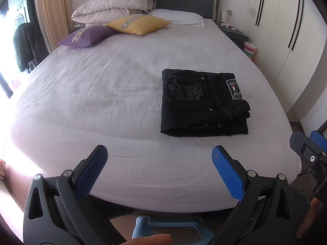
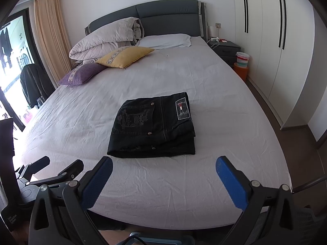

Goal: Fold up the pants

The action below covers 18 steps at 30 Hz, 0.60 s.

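A pair of black jeans [image 1: 202,104] lies folded into a compact rectangle on the lilac bed sheet [image 1: 102,94], back pocket embroidery and a label patch facing up. In the right wrist view the pants [image 2: 153,128] sit in the middle, just beyond the fingers. My left gripper [image 1: 159,153] is open and empty, held over the near edge of the bed, left of and nearer than the pants. My right gripper [image 2: 164,164] is open and empty, just short of the pants' near edge. The right gripper's body shows at the right edge of the left wrist view [image 1: 310,155].
At the head of the bed lie a folded duvet [image 1: 114,6], a yellow cushion [image 1: 139,24], a purple cushion [image 1: 87,35] and a white pillow [image 1: 179,17]. A nightstand [image 2: 224,49] and a small bin [image 2: 242,58] stand on the right beside white wardrobes [image 2: 276,40]. A dark jacket [image 1: 28,45] hangs at the left window.
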Motion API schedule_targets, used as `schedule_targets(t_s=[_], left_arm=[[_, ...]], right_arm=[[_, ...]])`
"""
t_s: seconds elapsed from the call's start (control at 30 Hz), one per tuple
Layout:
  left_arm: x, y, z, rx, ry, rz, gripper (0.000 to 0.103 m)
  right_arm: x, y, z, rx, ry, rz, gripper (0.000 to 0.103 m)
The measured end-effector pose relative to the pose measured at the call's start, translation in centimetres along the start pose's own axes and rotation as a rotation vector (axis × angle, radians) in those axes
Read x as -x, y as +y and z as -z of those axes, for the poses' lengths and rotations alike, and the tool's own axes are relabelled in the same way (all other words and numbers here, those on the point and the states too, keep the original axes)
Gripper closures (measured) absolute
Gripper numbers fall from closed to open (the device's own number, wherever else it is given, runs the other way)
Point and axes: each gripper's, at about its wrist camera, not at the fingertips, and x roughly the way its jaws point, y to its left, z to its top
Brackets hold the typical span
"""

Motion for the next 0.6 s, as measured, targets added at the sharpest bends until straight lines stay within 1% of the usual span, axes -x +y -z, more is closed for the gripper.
schedule_targets(t_s=[0.6], left_arm=[[-0.04, -0.05, 0.01, -0.002, 0.001, 0.002, 0.000]], right_arm=[[0.04, -0.20, -0.02, 0.001, 0.003, 0.000, 0.000]])
